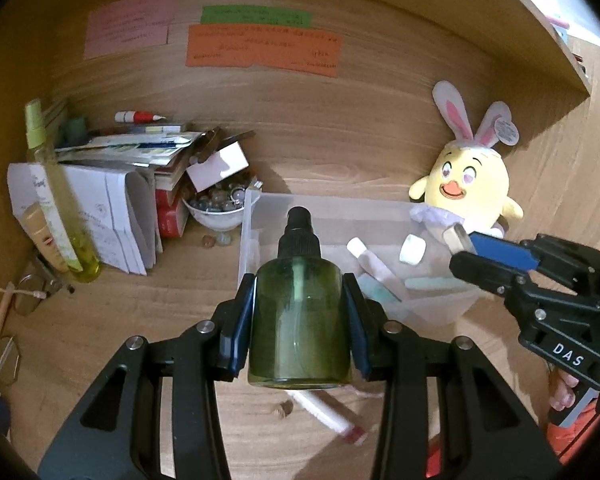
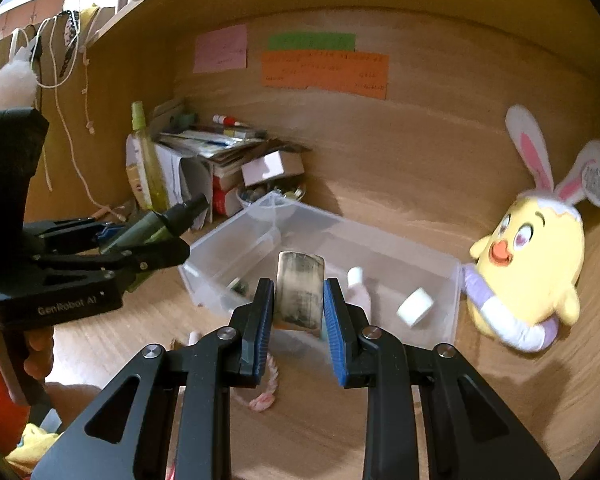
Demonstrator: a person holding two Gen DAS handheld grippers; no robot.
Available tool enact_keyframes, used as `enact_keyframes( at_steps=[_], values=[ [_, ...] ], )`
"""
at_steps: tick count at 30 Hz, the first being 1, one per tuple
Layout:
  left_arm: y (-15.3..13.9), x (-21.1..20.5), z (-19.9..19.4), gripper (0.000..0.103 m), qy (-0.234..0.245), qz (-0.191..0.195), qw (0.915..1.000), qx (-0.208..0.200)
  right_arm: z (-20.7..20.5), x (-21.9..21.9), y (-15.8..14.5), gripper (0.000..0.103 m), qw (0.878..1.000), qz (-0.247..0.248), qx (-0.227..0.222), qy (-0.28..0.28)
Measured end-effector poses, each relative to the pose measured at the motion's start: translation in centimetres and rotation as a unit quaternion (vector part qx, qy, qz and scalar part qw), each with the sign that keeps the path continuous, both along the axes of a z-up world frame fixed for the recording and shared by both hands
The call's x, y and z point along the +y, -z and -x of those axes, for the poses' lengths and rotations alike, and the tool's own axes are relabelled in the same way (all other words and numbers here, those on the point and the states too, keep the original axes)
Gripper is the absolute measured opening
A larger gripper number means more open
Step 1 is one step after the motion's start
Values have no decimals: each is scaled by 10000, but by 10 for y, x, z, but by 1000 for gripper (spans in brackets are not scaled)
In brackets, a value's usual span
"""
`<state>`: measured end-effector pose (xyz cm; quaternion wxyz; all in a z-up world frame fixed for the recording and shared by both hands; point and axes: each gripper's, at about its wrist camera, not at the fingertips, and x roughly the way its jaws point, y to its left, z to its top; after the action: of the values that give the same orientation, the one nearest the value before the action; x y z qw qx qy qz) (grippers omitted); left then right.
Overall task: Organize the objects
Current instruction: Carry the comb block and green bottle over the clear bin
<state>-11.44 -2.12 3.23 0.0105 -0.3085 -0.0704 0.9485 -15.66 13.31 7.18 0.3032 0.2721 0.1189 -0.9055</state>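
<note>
gripping green spray bottle [image 1: 299, 320], left tool [image 1: 299, 332], "genrobot ai"; right tool [image 2: 299, 312], "das", clamps metallic case [image 2: 300, 290].

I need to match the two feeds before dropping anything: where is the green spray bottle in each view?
Left wrist: the green spray bottle sits centre frame, clamped between the left gripper fingers, black cap pointing toward the clear bin.
Right wrist: the same bottle is at the left edge, lying slantwise in the left gripper, near the bin's left corner.
Shared landmark: the yellow bunny-eared plush, beside the bin's right end in both.
</note>
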Motion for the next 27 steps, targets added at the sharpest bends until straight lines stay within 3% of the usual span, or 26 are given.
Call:
enact_keyframes(
  at_steps=[9, 17, 27],
  values=[
    [2, -3, 26, 41, -115, -146, 9997, -152, 28, -4, -10, 23, 9999, -43, 102, 58],
    [10, 1, 49, 41, -90, -69, 9996, -273, 58, 4, 21, 23, 9989, -33, -430, 200],
    [34, 12, 75, 41, 62, -1, 9985, -550, 78, 3, 48, 23, 9961, -311, -744, 356]
  ],
)
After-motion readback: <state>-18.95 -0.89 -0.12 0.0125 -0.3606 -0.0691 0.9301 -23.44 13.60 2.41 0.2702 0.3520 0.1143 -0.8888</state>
